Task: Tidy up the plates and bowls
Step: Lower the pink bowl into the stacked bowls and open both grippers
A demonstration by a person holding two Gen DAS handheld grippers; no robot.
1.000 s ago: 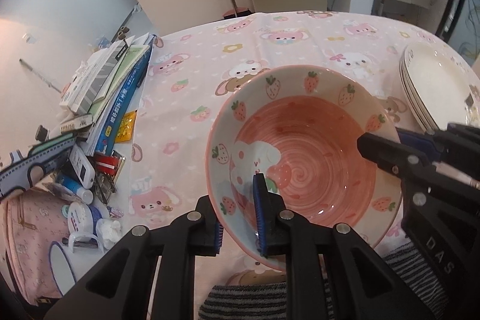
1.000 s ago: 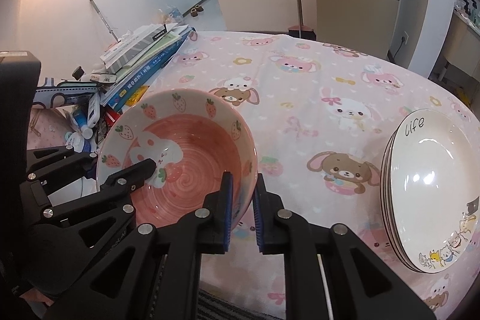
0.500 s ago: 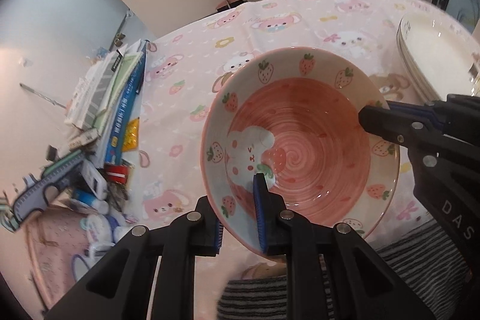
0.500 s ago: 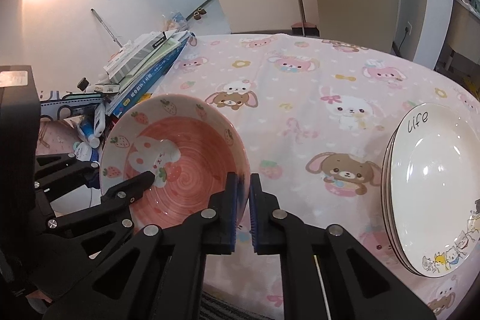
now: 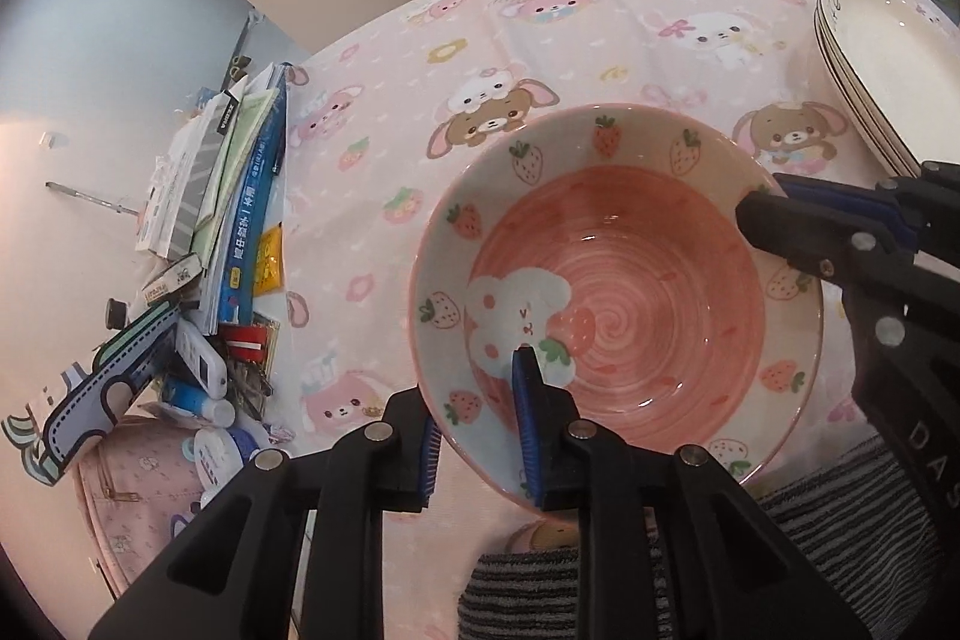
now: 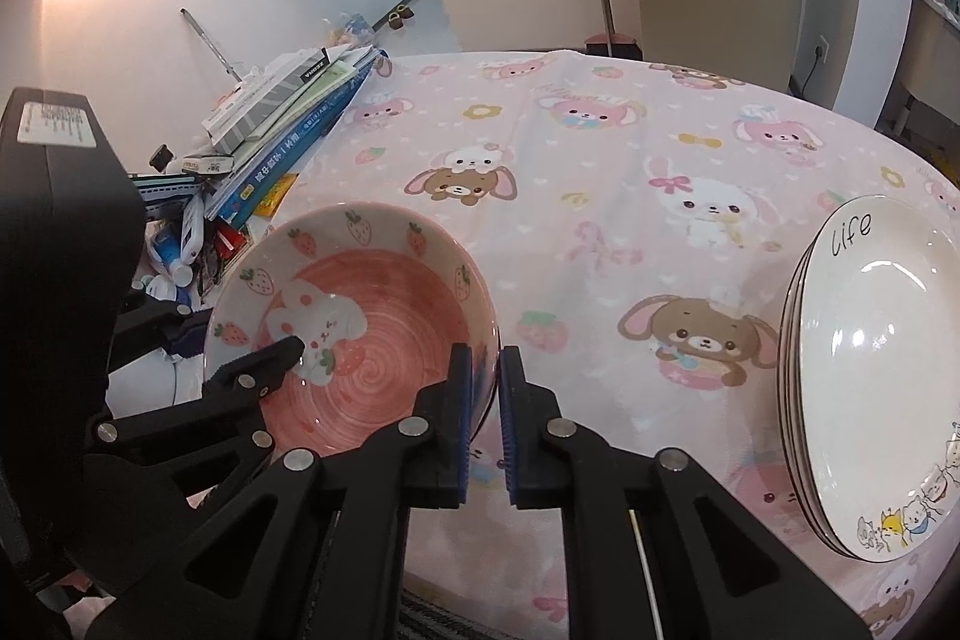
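Note:
A pink bowl (image 5: pixel 618 292) with strawberries and a white bunny hangs above the table's near edge, held by both grippers. My left gripper (image 5: pixel 477 430) is shut on its near-left rim. My right gripper (image 6: pixel 483 400) is shut on the opposite rim; it also shows in the left wrist view (image 5: pixel 774 205). The bowl also shows in the right wrist view (image 6: pixel 354 328). A stack of white plates (image 6: pixel 882 394) marked "life" sits at the right; it also shows in the left wrist view (image 5: pixel 882 58).
A pink cartoon tablecloth (image 6: pixel 600 196) covers the table. Books and papers (image 5: pixel 234 184) are piled at the left edge, with small bottles and clutter (image 5: pixel 204 388) below them. A striped garment (image 5: pixel 810 550) lies under the bowl's near side.
Both grippers have carried the bowl up and toward the near edge. The view of the table has widened. Both grips on the rim are unchanged.

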